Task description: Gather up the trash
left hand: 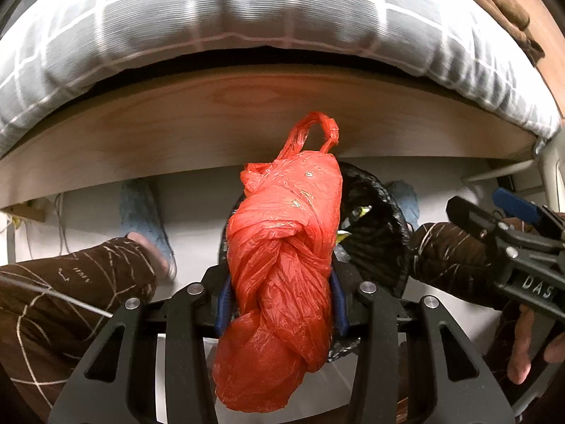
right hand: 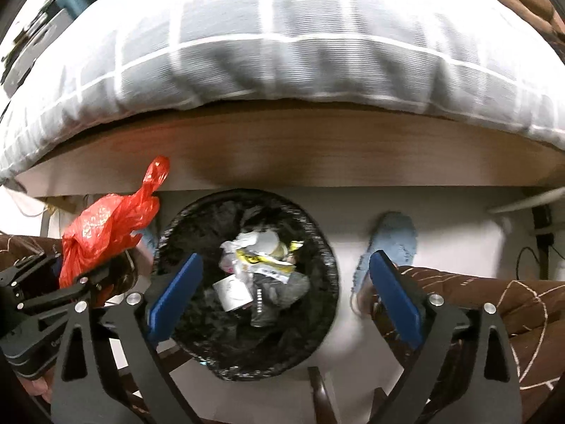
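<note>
left tool (left hand: 280, 304) clamped, right tool (right hand: 286, 293) spread wide, both pointing down

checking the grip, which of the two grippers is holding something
The left gripper, shut on the knotted red plastic bag; the right gripper is open and empty.

Bedroom: bed (right hand: 282, 70), slippered feet (right hand: 392, 243)

Bright, fisheye-warped, slightly motion-blurred
</note>
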Available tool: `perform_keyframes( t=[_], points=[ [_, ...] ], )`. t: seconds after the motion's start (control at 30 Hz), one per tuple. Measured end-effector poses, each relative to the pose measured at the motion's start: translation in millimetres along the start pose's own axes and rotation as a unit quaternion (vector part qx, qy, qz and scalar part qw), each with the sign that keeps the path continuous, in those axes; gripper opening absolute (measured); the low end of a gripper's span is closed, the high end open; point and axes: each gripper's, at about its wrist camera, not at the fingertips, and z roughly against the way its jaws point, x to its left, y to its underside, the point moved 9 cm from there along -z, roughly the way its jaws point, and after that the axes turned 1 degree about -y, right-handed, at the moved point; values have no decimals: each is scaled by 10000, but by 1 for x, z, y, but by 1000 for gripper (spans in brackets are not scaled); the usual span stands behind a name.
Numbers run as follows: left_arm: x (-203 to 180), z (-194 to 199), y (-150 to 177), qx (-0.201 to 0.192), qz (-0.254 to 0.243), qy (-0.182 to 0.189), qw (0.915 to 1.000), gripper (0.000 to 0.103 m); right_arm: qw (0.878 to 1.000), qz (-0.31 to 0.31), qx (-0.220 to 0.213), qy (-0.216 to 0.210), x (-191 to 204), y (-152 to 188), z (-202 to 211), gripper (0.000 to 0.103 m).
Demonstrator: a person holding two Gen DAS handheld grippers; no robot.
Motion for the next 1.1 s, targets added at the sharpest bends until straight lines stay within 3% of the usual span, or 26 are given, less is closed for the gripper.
perform_keyframes(
  t=[0.23,0.33,0.4,0.63,0.87,1.1],
  points=[
    [-16,-4,3,-27,-178,62,9998,47,9994,-334,-109,54,-26,-2,11,92],
    [-9,-2,0,-161,-186,-48,9997,58,9995,-274,-146,35,-22,-3,13,92],
    [-2,0,-2,-250,-139,-98,9995,74,9996,-202,-169,47,-18,-3,14,92],
    [16,22,-17,-755,104,-366,9964,97,9993,-100,-362,-29,-4,-12,22,92],
    [41,75,-33,-1288,345,-600,9893,97,9937,314,-1074,-56,18,-35,73,95],
    [42,160,-44,-2024,329,-799,9755,97,9861,298,-1634,15,22,-51,140,95]
  ],
)
